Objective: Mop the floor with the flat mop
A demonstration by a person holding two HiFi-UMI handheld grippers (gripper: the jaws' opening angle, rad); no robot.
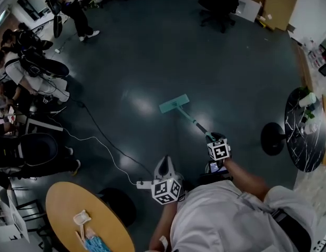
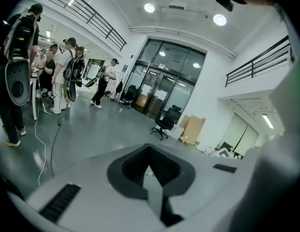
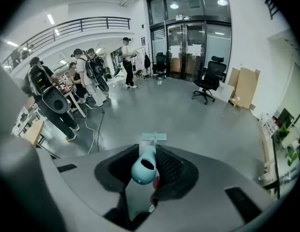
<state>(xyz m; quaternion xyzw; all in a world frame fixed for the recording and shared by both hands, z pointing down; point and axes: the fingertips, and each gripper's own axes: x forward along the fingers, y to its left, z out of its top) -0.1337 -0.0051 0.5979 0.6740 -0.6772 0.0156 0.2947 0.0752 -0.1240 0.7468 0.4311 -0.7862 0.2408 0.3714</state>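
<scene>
Across nearly the whole head view, a dark grey glossy floor [image 1: 152,62] with pale glare near the centre. At the lower left edge, a round wooden table [image 1: 60,203] with small white and blue items on it; at the right edge, a round black marble-patterned table [image 1: 299,146] carrying cups and a plant. At the top, right of centre, a black office chair [image 1: 218,4], flat brown cardboard sheets [image 1: 278,1] beside it, and people with backpacks [image 1: 73,4] in the upper left corner. Just right of centre, the teal flat mop [image 1: 174,103], pad flat on the floor, pole slanting down-right to the right gripper [image 1: 214,137]. In the right gripper view, jaws clamped on the pole just below its teal hollow end cap [image 3: 144,168], pad [image 3: 154,137] visible beyond. Lower centre of the head view, the left gripper [image 1: 164,164], well apart from the mop; in its own view, jaws pressed together at the tips [image 2: 150,151], nothing between them. A thin white cable [image 1: 100,146] trailing over the floor at left.
</scene>
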